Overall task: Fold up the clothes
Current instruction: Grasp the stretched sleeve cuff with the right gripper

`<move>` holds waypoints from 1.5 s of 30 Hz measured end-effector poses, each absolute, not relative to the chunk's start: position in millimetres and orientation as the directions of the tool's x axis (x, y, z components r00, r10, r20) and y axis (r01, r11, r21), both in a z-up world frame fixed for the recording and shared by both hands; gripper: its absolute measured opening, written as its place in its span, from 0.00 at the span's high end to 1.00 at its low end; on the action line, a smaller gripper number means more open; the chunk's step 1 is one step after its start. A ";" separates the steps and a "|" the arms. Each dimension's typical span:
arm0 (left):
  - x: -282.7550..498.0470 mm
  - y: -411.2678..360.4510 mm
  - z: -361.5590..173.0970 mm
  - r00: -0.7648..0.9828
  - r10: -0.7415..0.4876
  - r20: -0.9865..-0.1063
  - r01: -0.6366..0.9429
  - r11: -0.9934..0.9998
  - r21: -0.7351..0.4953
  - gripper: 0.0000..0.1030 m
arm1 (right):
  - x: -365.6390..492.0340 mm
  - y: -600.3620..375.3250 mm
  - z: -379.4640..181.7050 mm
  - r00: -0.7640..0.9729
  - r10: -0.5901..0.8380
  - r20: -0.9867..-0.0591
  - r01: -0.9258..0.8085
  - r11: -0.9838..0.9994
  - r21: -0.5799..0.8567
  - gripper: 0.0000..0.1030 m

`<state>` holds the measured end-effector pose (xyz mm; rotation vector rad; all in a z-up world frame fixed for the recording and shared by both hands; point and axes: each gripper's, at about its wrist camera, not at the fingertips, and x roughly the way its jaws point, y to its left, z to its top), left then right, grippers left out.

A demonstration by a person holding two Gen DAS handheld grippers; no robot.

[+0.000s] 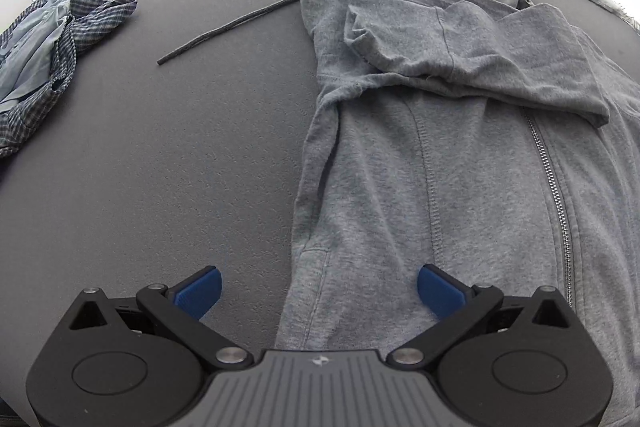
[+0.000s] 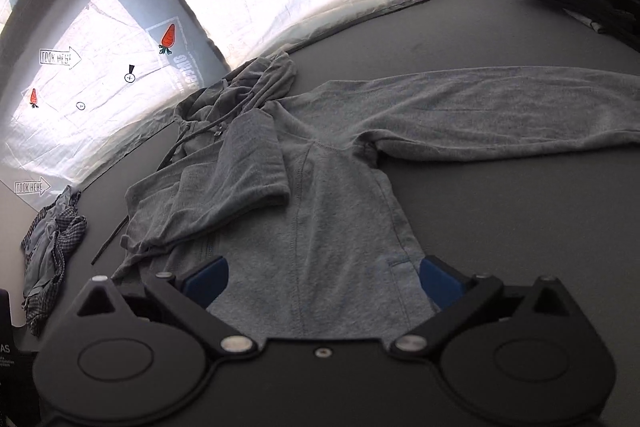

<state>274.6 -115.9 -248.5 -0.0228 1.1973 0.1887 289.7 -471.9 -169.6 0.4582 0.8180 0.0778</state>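
On the dark counter (image 1: 180, 147) lies a grey zip hoodie (image 1: 460, 167), one sleeve folded across its chest (image 2: 240, 167), the other stretched out sideways (image 2: 500, 107). Both the left gripper (image 1: 319, 291) and right gripper (image 2: 324, 281) hover above it, jaws wide, holding nothing. A crumpled checked shirt (image 1: 44, 55) sits well apart.

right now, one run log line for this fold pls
hoodie: flat, zipper up | one sleeve folded across chest | other sleeve spread out | left tool: open | right tool: open, empty
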 end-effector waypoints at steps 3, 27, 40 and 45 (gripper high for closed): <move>277.5 -132.6 -244.9 0.347 0.217 -0.912 -0.154 0.973 0.173 0.00 | 286.3 -494.7 -175.0 0.694 0.217 -0.687 0.123 0.904 0.409 0.00; 368.7 -244.0 -253.4 0.467 0.143 -0.873 0.145 0.961 0.235 0.00 | 289.9 -705.3 -218.4 0.637 -0.366 -0.679 0.610 0.777 0.153 0.00; 382.2 -220.2 -258.8 0.358 0.054 -0.932 -0.041 0.998 0.042 0.00 | 274.6 -791.3 -222.8 0.497 -0.519 -0.695 0.768 0.637 0.073 0.00; 380.5 -226.8 -257.4 0.369 0.083 -0.925 -0.029 0.997 0.078 0.00 | 276.0 -800.2 -217.0 0.496 -0.499 -0.710 0.781 0.614 0.115 0.03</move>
